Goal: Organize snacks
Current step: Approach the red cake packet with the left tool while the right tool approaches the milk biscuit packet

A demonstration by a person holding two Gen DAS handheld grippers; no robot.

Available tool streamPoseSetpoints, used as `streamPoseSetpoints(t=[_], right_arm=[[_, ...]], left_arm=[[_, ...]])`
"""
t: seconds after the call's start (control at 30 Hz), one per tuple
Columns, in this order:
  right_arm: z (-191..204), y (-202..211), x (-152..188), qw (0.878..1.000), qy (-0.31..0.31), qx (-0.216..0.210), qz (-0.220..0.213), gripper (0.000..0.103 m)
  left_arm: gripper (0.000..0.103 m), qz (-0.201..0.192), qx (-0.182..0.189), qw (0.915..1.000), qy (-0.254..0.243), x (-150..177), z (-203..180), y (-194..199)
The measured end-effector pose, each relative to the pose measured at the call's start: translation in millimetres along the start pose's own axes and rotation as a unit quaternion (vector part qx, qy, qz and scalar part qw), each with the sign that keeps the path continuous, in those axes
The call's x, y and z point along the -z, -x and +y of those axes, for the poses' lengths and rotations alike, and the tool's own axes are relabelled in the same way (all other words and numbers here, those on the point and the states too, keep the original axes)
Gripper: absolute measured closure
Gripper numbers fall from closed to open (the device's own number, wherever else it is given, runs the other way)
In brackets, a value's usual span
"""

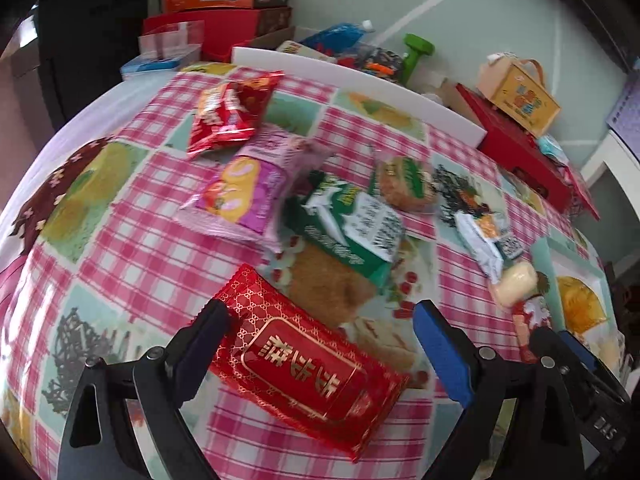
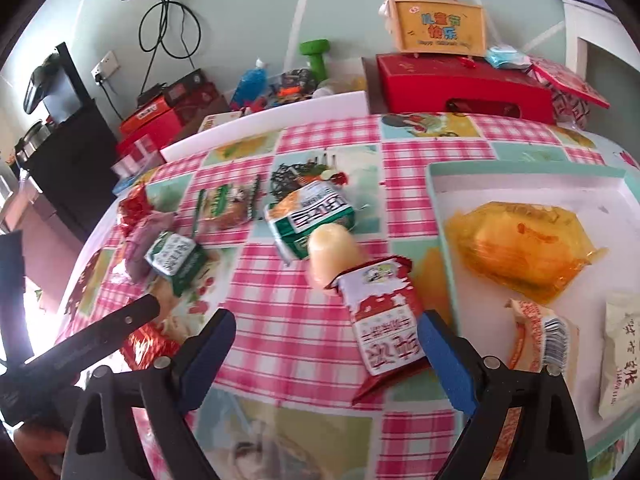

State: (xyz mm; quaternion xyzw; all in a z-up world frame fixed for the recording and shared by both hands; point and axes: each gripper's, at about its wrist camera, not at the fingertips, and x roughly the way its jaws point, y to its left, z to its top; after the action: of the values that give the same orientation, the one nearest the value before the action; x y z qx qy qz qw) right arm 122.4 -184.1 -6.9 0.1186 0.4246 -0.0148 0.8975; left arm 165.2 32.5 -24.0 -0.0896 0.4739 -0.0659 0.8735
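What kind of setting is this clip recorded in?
Most likely a lived-in home room, not a lab. A checked tablecloth covers the table, boxes and a green dumbbell are piled along the wall, and cables hang from a wall socket.

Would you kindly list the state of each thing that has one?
Left gripper: open, astride the red packet.
Right gripper: open, beside the sausage snack.
Tray: holds the yellow pack.
Red packet: sealed, flat on the table.
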Motion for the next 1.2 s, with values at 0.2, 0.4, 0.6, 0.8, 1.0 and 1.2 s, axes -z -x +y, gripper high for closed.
streamPoseSetpoints(t=[0.2, 0.4, 0.6, 0.8, 1.0, 1.2], right_arm=[[-7.5, -1.6, 1.0, 1.0, -0.008, 0.005, -0.003, 0.009], [-4.3, -0.5, 2.3, 1.0, -0.008, -0.017, 0.009, 0.01], [2.8, -10.8, 7.6, 0.997, -0.016, -0.069, 0.041, 0.013], [5.5, -18.9, 9.8, 0.999, 0.004, 0.009, 0.04, 0.035], [5.5, -25.3, 10.6, 0.996, 0.032, 0.071, 0.043, 0.049], [5.6, -24.7, 12.4, 0.995, 0.038, 0.082, 0.042, 0.051]], left_arm=[[0.009, 0.01, 0.057, 0.9973, -0.045, 5.3, -25.0, -1.4], [0.01, 0.016, 0.093, 0.9952, -0.027, 4.7, -19.5, 0.5], [0.011, 0.018, 0.11, 0.9937, 0.012, 2.0, -6.1, 3.9], [0.011, 0.038, 0.037, 0.9986, 0.01, 6.8, -0.6, 6.4], [0.011, 0.064, -0.007, 0.9979, -0.005, 14.8, -4.1, 0.8], [0.011, 0.064, 0.012, 0.9968, -0.047, 21.5, -25.4, 3.0]])
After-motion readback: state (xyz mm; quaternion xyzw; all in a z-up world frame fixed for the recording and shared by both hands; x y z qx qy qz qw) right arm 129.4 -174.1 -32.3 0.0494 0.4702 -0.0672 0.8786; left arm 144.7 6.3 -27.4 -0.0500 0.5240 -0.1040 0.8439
